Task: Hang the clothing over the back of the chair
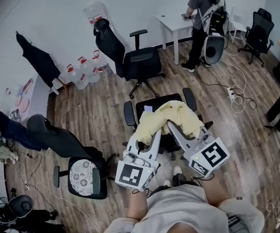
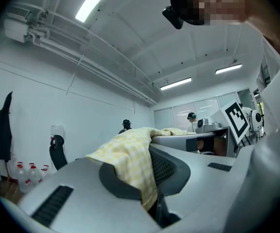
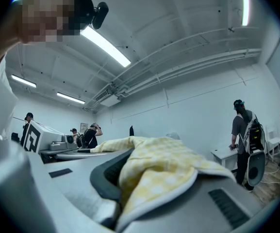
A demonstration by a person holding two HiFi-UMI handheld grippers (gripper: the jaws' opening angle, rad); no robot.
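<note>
Step in hand: the carry-in. By my read the lift is done and the drape is not yet made.
Left gripper: jaws pressed together on the left edge of the yellow checked garment. In its own view the cloth folds down into the pinch and spills over the top of the jaw.
Right gripper: also clamped tight, pinching the garment's white-trimmed edge, with the fabric heaped over the jaw.
Where the clothing is: bunched in the air between the 2 grippers, above the seat of the black office chair right in front of the person. I cannot tell whether its lowest fold touches the seat.
Chair: the seat and both armrests show beyond the cloth. Its back is hidden from the head view by garment and grippers, so which side it stands on is a guess.
Next move calls for: both grips held firm, the 2 grippers drawn apart to spread the bundle, the cloth raised clear of the backrest's top edge, then laid across it so that some hangs on each side before either jaw lets go.
Risk: released while bunched, it could slide off onto the seat.
Containers: a cluster of red-capped water jugs on the floor by the wall, and 1 big bottle further along it.
Contents: too small to tell.
</note>
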